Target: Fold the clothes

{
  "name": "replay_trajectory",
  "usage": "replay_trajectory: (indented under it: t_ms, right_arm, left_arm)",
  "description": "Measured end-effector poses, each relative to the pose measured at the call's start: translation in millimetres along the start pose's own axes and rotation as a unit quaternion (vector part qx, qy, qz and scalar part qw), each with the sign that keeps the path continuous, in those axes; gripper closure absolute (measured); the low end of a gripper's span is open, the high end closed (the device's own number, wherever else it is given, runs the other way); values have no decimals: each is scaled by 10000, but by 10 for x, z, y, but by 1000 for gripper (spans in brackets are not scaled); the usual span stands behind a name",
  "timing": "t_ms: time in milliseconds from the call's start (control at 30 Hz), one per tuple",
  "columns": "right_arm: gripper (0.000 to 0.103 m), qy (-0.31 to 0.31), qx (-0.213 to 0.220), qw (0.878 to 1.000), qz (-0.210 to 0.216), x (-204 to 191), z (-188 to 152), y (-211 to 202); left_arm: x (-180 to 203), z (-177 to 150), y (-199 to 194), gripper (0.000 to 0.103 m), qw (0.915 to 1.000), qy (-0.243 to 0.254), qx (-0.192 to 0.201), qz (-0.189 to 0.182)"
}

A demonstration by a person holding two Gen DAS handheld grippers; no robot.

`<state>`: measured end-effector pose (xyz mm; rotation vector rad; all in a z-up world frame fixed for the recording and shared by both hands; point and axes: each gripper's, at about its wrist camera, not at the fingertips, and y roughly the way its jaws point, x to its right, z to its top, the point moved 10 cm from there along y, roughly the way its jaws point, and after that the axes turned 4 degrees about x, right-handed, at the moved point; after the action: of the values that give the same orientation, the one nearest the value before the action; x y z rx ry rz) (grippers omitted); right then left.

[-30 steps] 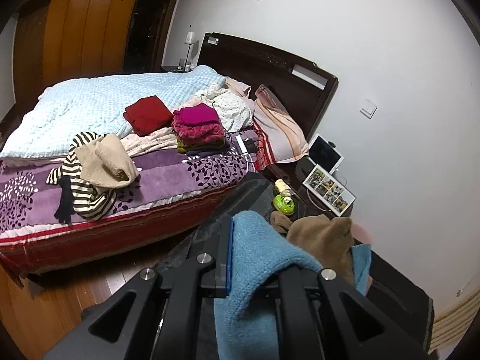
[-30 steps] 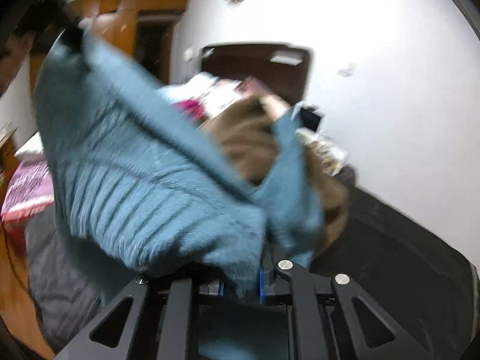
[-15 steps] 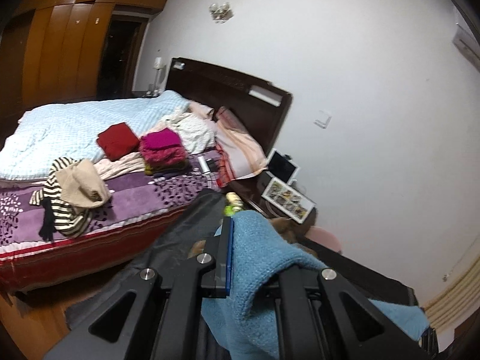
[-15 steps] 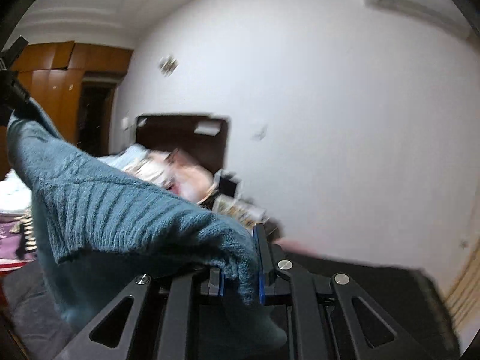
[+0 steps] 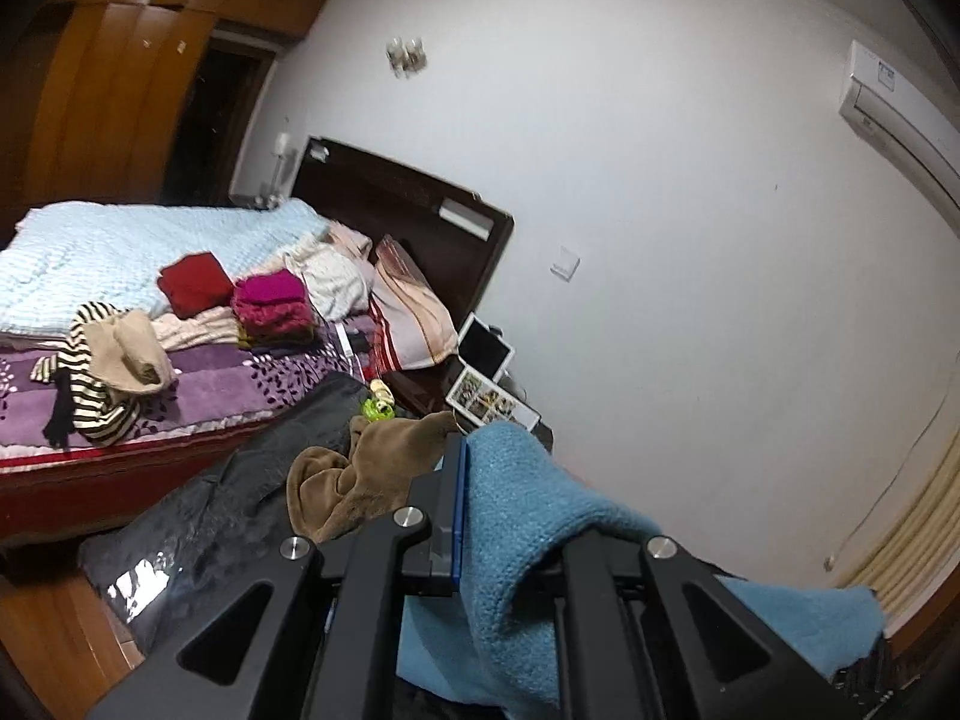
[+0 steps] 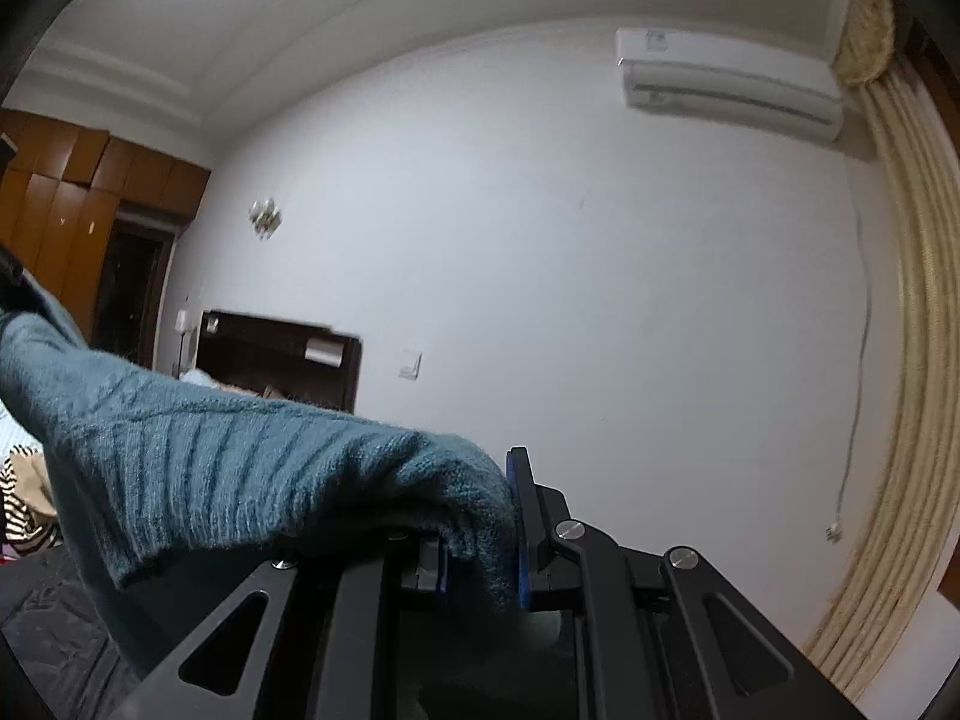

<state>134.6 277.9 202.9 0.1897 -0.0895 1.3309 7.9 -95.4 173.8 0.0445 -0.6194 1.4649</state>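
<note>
Nearest, the left gripper pinches a thick fold of the blue knit sweater between its blue-lined jaws; they are opening slightly, the fabric between them. The right gripper is clamped tight on the sweater's ribbed hem, the fuzzy knit stretching away to the left, held up in the air between both tools. Just beyond lies a crumpled brown plush garment on a dark glossy sheet. Farther off, the bed carries a purple patterned cover, a striped top and folded magenta and red piles
</note>
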Motion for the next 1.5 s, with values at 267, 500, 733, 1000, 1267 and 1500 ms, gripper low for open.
replay_trajectory:
  t_ms: [267,500,733,1000,1267,1500]
  right_arm:
    - [88,44,469,9987,-185,685,296,-552]
    - [88,57,1080,9918,-683,1300,712,-973]
    - [87,86,1519,9803,-1258,1759,1037,-1044]
    - [87,-62,165,9950,-981,1616,143,-127]
    - [87,-37,-1535,9871,-457,1468,-1170,573]
    - [87,131,-2623,9648,-122,1377,-2048,1091]
  left_arm:
    - [463,-159,-666,93,9990,8,384,-238]
    - [1077,-160,-1064,92,9937,38,701,-869]
    - [1503,-187,-1225,91,9886,298,946,-1129]
    - [1398,-778,-271,90,9986,335,-115,-394]
    - [1120,-1696,879,90,9853,454,-1602,368]
    - [869,-2211,1515,82,9660,727,-2338,829]
